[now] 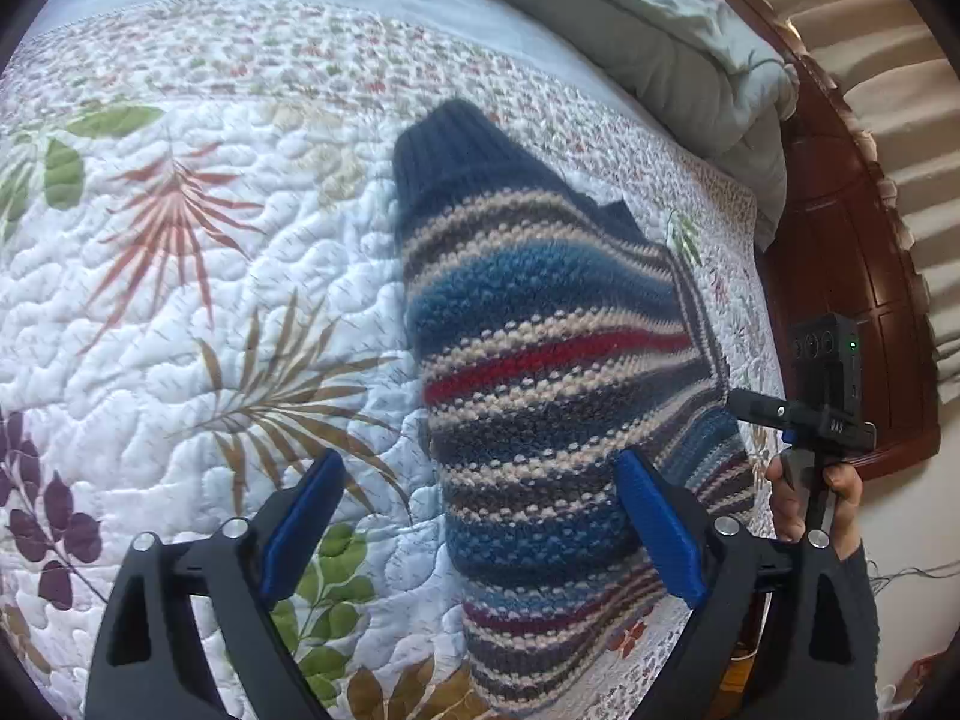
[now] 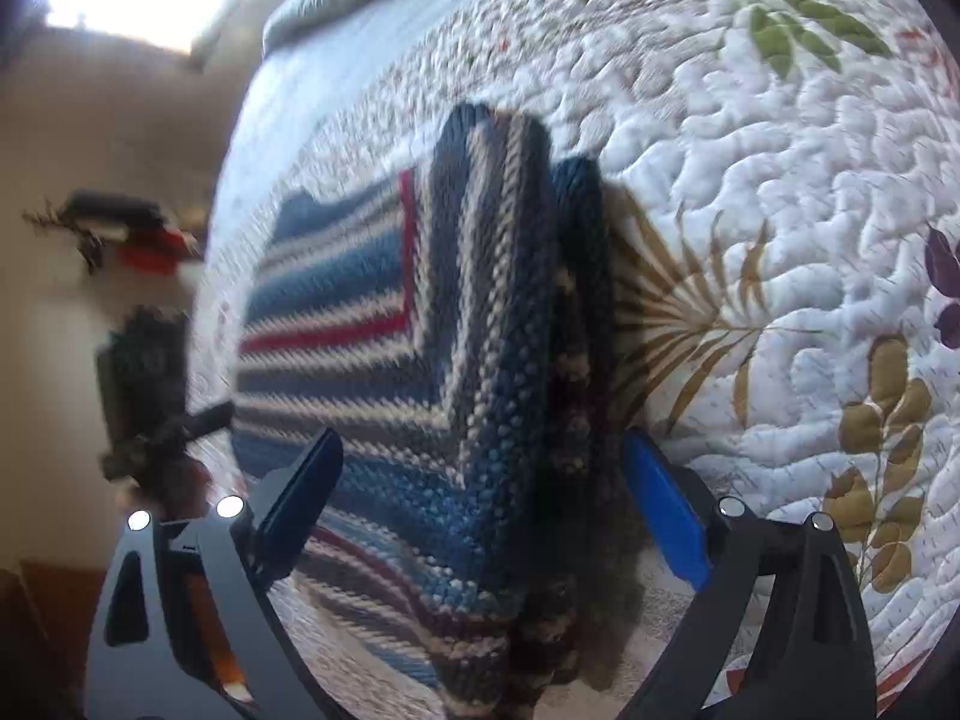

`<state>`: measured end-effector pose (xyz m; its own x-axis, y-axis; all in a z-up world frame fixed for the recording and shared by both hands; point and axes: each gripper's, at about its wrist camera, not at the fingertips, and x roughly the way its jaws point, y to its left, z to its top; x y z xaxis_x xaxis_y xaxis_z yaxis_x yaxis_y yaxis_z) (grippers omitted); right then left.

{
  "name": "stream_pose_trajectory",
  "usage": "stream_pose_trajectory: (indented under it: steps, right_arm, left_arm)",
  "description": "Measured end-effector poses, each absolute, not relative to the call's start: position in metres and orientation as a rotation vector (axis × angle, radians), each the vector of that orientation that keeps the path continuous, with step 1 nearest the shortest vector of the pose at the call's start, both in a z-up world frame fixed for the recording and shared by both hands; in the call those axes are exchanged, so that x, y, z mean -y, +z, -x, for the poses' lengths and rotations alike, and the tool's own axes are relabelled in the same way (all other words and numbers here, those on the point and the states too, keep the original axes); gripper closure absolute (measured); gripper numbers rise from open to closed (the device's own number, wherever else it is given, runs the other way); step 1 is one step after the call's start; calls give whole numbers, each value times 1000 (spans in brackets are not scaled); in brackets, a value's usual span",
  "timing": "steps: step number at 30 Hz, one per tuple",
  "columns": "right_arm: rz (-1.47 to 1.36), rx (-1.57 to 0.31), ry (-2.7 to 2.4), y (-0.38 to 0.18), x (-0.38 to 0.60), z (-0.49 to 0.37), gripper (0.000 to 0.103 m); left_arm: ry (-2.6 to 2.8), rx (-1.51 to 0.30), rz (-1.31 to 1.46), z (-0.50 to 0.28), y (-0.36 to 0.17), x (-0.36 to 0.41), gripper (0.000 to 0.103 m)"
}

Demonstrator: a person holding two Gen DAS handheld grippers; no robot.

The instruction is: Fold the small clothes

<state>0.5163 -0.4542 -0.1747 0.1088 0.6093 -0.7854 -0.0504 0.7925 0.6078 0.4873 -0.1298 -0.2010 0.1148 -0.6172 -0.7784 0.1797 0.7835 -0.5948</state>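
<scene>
A small striped knit sweater [image 1: 540, 372] in blue, beige, navy and red lies on a floral quilt, with its dark ribbed cuff pointing away. My left gripper [image 1: 480, 531] is open, its jaws wide apart, just above the sweater's near part. In the right wrist view the sweater [image 2: 420, 360] lies partly folded, a sleeve laid lengthwise over the body. My right gripper [image 2: 480, 516] is open and empty, with its jaws astride the folded sleeve. The right gripper also shows in the left wrist view [image 1: 822, 414], held in a hand at the bed's edge.
The white quilt [image 1: 180, 300] with leaf prints covers the bed. A rolled grey duvet [image 1: 660, 42] lies at the far end. A dark wooden bed frame [image 1: 852, 276] stands beyond the edge.
</scene>
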Motion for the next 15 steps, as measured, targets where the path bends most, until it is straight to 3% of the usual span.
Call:
stream_pose_trajectory:
  steps: [4, 15]
  right_arm:
    - [-452, -1443, 530, -192, 443, -514, 8]
    - [-725, -1414, 599, -205, 476, -525, 7]
  left_arm:
    - [-625, -1363, 439, -492, -213, 132, 7]
    - [-807, -1377, 698, -506, -220, 125, 8]
